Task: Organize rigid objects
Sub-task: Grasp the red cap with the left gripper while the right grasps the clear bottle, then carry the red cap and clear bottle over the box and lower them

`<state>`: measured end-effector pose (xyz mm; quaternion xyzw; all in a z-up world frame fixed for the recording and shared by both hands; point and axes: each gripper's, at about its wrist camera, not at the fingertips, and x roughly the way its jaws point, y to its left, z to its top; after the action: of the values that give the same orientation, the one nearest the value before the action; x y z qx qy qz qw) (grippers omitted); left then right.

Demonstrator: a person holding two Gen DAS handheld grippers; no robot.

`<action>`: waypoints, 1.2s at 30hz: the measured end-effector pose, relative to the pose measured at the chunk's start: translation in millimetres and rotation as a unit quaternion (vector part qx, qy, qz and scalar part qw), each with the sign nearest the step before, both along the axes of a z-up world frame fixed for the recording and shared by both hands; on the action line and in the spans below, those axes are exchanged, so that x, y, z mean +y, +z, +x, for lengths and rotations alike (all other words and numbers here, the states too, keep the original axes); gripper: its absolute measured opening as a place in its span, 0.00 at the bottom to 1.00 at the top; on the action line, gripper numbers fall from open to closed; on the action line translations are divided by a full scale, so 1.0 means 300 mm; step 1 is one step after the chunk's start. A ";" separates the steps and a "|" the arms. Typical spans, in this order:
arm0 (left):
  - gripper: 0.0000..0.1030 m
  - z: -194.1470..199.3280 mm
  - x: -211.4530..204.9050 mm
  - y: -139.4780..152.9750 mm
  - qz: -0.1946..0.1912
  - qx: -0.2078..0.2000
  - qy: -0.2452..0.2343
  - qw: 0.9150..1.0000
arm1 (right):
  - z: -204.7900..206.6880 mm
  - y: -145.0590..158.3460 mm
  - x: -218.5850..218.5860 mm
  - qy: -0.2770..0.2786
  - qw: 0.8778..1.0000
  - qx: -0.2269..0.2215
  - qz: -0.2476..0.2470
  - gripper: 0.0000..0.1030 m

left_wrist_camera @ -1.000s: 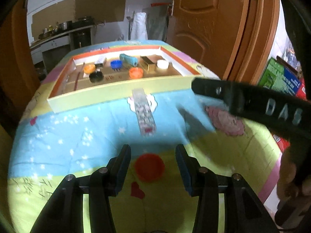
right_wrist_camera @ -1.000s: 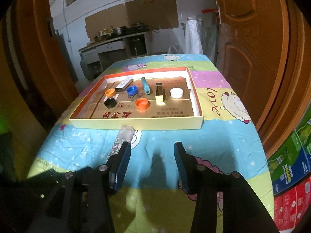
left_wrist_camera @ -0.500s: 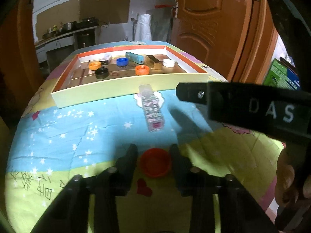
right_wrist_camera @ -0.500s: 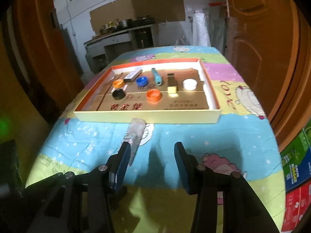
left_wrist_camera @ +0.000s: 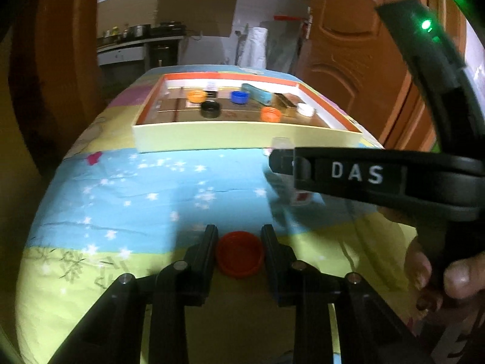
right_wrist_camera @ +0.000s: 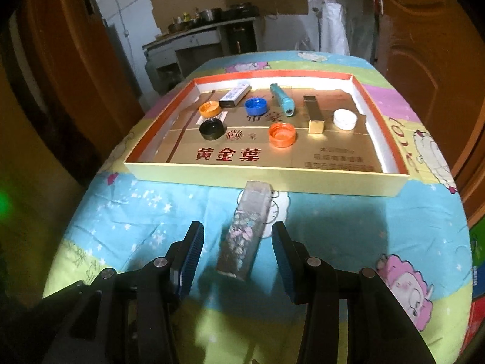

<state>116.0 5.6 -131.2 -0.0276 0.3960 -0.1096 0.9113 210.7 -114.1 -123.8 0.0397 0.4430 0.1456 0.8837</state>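
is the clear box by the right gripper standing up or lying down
Lying down. The clear box rests flat on its long side on the tablecloth, one end pointing at the tray.

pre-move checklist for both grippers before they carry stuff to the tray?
1. Left gripper shut on red cap: ok, fingers touch both sides.
2. Red cap lifted off the cloth: cannot tell.
3. Right gripper open and straddling clear patterned box: ok, gaps on both sides.
4. Clear patterned box aligned with the fingers: ok, slightly tilted.
5. Free floor space in tray: ok, bare near front wall, ahead of orange cap.
6. Grippers apart: not ok, right gripper's body crosses close in the left wrist view.
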 end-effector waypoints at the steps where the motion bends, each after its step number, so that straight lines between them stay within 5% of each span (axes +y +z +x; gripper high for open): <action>1: 0.29 0.003 0.010 -0.001 0.000 0.000 0.004 1.000 | 0.008 -0.007 0.007 -0.001 1.000 0.004 -0.001 0.46; 5: 0.29 0.007 0.044 0.001 -0.003 0.000 0.016 1.000 | 0.037 -0.035 0.038 -0.005 1.000 0.016 -0.014 0.42; 9: 0.29 0.011 0.058 -0.001 -0.006 0.001 0.020 1.000 | 0.045 -0.045 0.050 -0.015 0.999 0.013 -0.040 0.24; 36: 0.29 0.044 0.066 0.061 -0.014 -0.016 0.020 1.000 | -0.003 0.015 -0.006 -0.020 1.000 -0.018 -0.007 0.20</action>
<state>129.2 25.5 -113.0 -0.0462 0.3790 -0.0972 0.9191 209.6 -115.8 -119.4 0.0396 0.4275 0.1256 0.8944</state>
